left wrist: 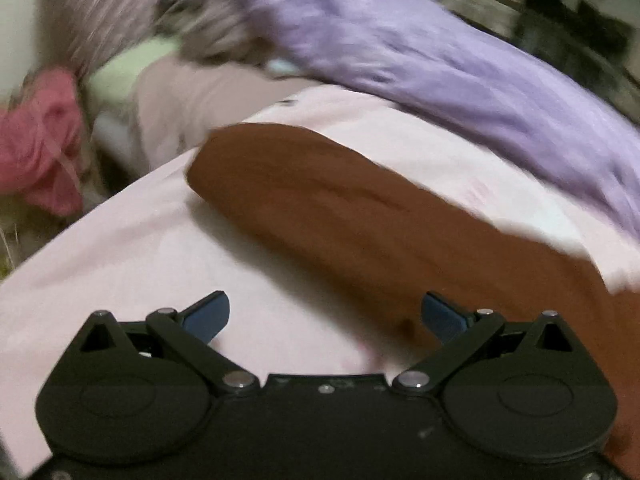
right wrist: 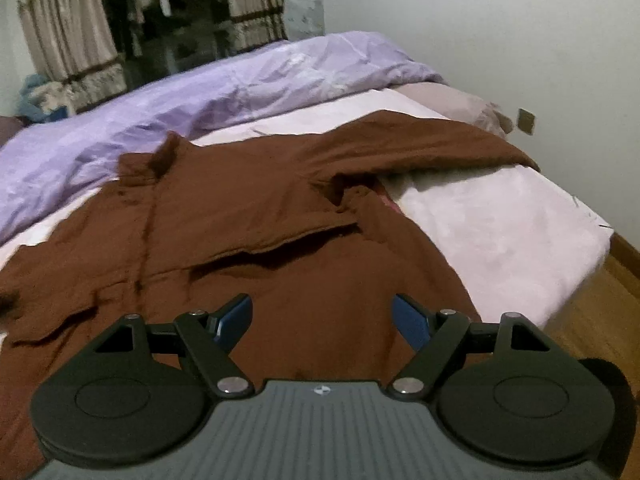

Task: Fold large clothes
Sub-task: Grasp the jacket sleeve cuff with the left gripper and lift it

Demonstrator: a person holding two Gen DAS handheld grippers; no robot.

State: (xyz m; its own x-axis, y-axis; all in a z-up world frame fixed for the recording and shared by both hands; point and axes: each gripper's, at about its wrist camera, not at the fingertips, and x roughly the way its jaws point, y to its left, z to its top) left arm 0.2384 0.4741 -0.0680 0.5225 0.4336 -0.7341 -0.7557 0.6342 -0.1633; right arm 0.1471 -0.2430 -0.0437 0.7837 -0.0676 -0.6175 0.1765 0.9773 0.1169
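I see a big brown coat spread out flat on the bed. It lies on a pale pink sheet, with a purple blanket bunched up along the far side. One sleeve sticks out to the right, toward the edge of the bed. In my left view, the other sleeve lies stretched across the pink sheet.

My right tongs are wide open and hold nothing. They hang just over the lower part of the coat. My left tongs are wide open too, and empty. They sit low over the sheet, right beside the near part of that sleeve. The left view is blurry, so small things there are hard to tell.

I think the folding has not started yet, since both sleeves lie out. The step now, I guess, is to grab a sleeve and bring it in over the body of the coat. To do that well, I should pinch the cloth near the cuff, catching only the sleeve and not the sheet under it. Then I should lift a little, carry it across, and lay it down flat with no lumps. The coat looks thick and heavy, so a small pinch may slip.

I see no boxes or baskets here. Some pink clothes lie in a heap past the bed.
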